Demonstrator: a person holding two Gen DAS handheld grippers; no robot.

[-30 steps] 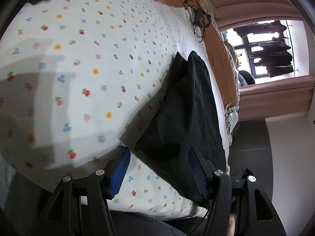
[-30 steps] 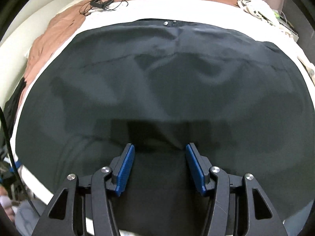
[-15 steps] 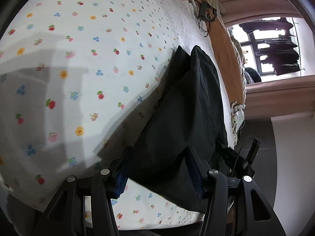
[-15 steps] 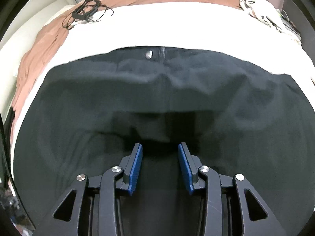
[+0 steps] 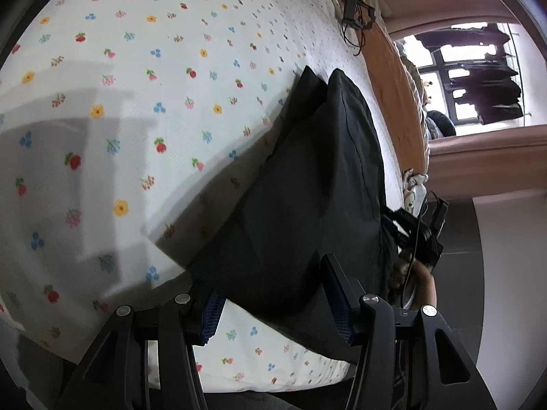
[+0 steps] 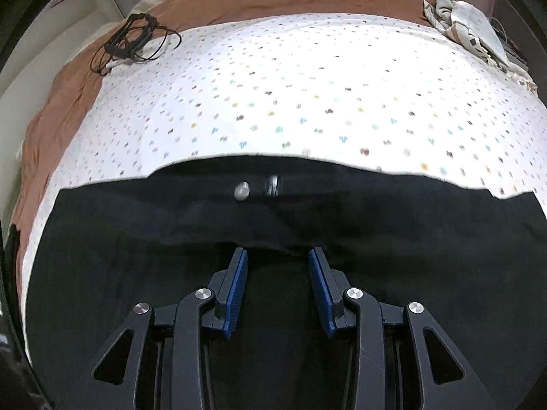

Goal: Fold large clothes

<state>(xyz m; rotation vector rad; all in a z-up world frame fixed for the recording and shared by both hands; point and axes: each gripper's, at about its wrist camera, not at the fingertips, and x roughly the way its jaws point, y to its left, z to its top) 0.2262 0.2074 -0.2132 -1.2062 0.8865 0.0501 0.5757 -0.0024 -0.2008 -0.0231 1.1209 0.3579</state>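
We are pinching black trousers in both tongs: left gripper gripping their near fold, right gripper clamping the waist.

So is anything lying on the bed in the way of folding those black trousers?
Nothing visible does. The flowered sheet beyond the black trousers is bare; the tangled black cable lies far off near the bed's corner.

Left gripper: black angular linkage arms, round silver screw heads at the pivots, textured blue pads on the inner finger faces. Right gripper: identical build, black frame with triangular cut-outs, four silver screws, blue ribbed pads. From the left wrist view, a black cable trails beside the right unit.
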